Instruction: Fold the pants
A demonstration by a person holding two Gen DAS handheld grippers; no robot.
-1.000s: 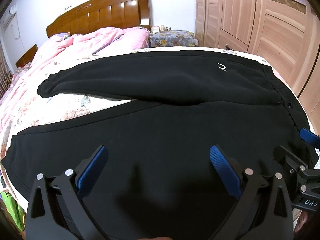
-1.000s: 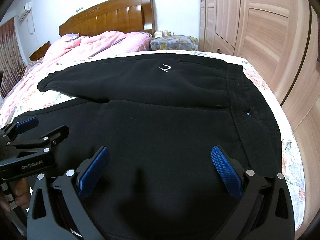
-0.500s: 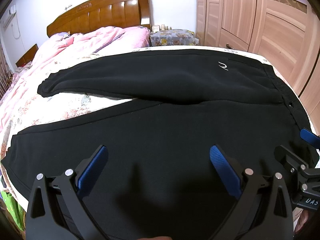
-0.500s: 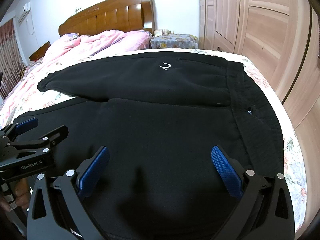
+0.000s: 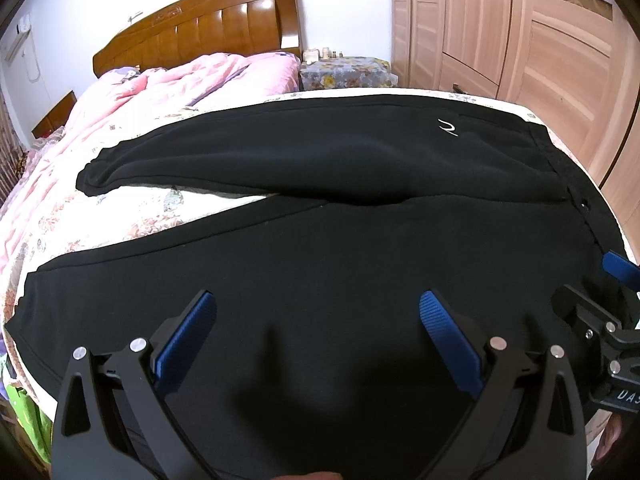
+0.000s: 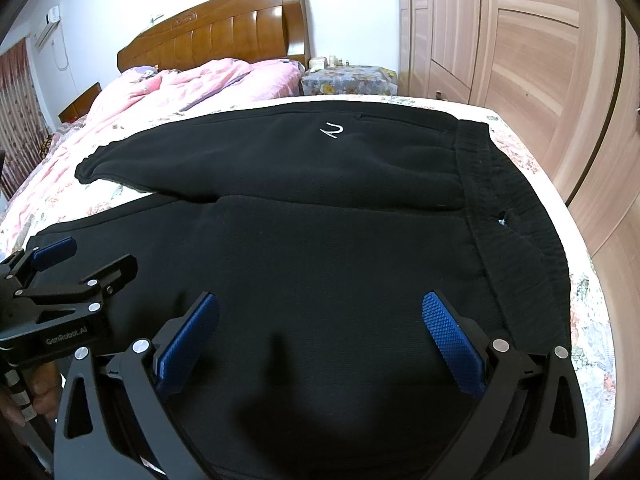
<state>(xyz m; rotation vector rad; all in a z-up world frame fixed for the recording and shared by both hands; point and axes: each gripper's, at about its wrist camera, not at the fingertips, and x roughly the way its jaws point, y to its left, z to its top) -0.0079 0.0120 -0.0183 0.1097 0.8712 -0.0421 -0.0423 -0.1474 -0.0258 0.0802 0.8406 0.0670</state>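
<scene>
The pants (image 5: 320, 248) lie spread on the bed (image 5: 132, 216), waistband (image 6: 516, 216) right, legs left; a quilt (image 5: 168, 88) sits behind, seemingly against the headboard (image 5: 208, 20).

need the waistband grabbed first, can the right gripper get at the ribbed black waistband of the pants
Probably yes: the right gripper is open over the black pants, and the ribbed black waistband lies uncovered just to its right, with nothing between them.

A home bedroom is shown. A bed (image 6: 532, 160) with a floral sheet fills the view, and a carved wooden headboard (image 6: 224, 32) is seen against the far white wall. A pink quilt (image 5: 172, 84) is heaped at the far left. A floral-covered nightstand (image 6: 348, 80) is tucked beside it, and tall wooden wardrobe doors (image 6: 520, 40) are lined along the right.
</scene>
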